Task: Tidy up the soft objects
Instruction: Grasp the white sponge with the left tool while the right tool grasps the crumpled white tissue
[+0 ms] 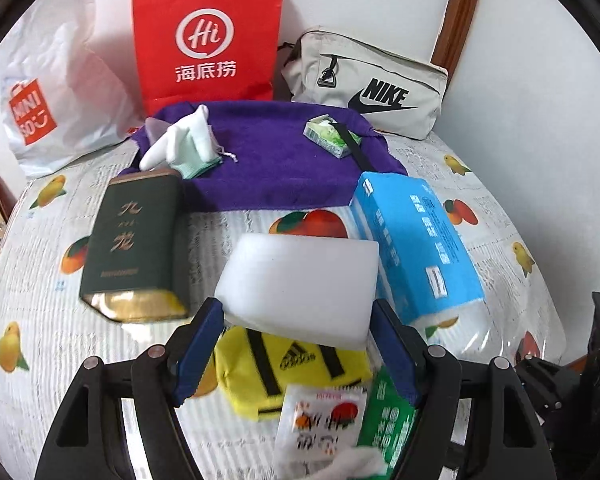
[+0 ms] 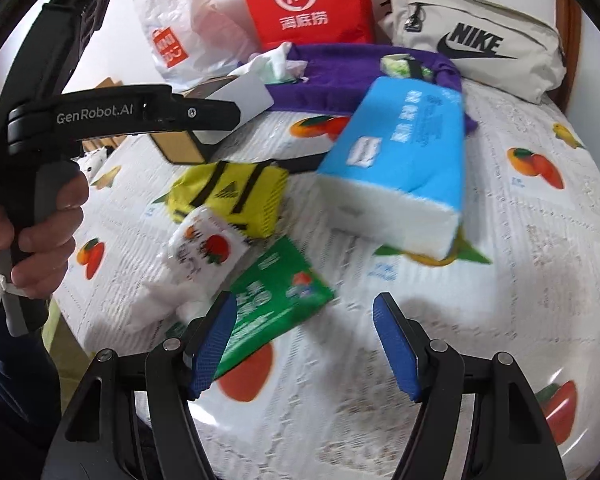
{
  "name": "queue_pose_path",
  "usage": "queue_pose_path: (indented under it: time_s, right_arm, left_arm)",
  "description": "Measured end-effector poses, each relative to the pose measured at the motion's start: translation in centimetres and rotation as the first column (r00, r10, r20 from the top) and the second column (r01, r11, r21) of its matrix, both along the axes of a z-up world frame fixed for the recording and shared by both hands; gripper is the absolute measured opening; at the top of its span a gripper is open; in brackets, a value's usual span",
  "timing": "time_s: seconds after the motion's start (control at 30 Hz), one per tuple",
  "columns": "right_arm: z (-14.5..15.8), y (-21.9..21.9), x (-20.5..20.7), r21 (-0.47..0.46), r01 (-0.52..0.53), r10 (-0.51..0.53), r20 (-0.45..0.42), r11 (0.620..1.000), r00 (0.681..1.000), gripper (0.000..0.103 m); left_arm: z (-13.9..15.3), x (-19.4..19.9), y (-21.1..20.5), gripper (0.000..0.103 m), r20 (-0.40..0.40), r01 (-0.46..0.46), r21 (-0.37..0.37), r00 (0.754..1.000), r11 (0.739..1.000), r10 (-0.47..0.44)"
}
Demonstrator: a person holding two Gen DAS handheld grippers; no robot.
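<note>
My left gripper (image 1: 298, 316) is shut on a white foam block (image 1: 300, 276), which hangs just above a yellow Adidas pouch (image 1: 284, 368). In the right wrist view the same block (image 2: 250, 96) shows at the tip of the left gripper at far left. My right gripper (image 2: 304, 316) is open over the fruit-print tablecloth (image 2: 500, 280) with nothing between its pads. A green packet (image 2: 272, 296) lies beside its left finger. A blue tissue pack (image 2: 400, 160) lies ahead of it. On the purple towel (image 1: 276, 160) at the back lie white gloves (image 1: 180, 144) and a small green tissue pack (image 1: 328, 136).
A dark green box (image 1: 132, 240) lies left of the block. A white packet with red print (image 1: 320, 420) lies by the yellow pouch. Against the wall stand a red paper bag (image 1: 208, 36), a white Miniso bag (image 1: 52, 92) and a grey Nike bag (image 1: 372, 84). A person's hand (image 2: 40, 232) grips the left handle.
</note>
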State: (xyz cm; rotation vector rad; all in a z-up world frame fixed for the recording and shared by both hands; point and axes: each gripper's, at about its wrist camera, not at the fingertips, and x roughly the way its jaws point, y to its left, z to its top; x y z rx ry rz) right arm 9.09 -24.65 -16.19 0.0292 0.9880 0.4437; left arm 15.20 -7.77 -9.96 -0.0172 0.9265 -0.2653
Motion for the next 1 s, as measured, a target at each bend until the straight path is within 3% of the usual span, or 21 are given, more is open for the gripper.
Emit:
queue_pose_path:
  time_s: [0.3, 0.43, 0.53, 0.57, 0.6, 0.67, 1.0]
  right_arm:
    - [-1.3, 4.2, -2.1, 0.043, -0.095, 0.094, 0.019, 0.995, 0.995, 0.070]
    - [-1.9, 5.9, -2.2, 0.003, -0.097, 0.097, 0.062, 0.995, 0.993, 0.070]
    - [-2.4, 7.1, -2.2, -0.068, -0.105, 0.112, 0.101, 0.992, 0.989, 0.060]
    - [-2.5, 7.3, -2.3, -0.100, -0.104, 0.116, 0.121, 0.990, 0.986, 0.052]
    - [-2.6, 7.5, -2.5, -0.126, -0.102, 0.120, 0.142, 0.987, 0.983, 0.038]
    - [-2.5, 7.6, -2.7, -0.140, -0.111, 0.132, 0.154, 0.984, 0.979, 0.028]
    - [-0.2, 4.8, -3.9, -0.078, -0.067, 0.081, 0.181, 0.995, 0.980, 0.025]
  left_arm:
    - [0.0, -3.8, 3.7, 0.074, 0.020, -0.075, -0.019, 0.997, 0.997, 0.076]
    - [-0.3, -4.8, 6.1, 0.074, 0.012, -0.122, -0.025, 0.992, 0.992, 0.122]
    - [-0.7, -5.4, 7.6, 0.074, 0.006, -0.156, -0.041, 0.988, 0.987, 0.157]
    - [-0.9, -5.6, 8.1, 0.074, 0.003, -0.166, -0.047, 0.986, 0.985, 0.166]
    - [-1.1, -5.7, 8.5, 0.074, -0.001, -0.174, -0.052, 0.985, 0.983, 0.174]
    - [-1.5, -6.0, 9.2, 0.074, -0.007, -0.189, -0.059, 0.982, 0.980, 0.189]
    - [-3.7, -6.6, 9.6, 0.074, -0.035, -0.198, -0.052, 0.980, 0.979, 0.196]
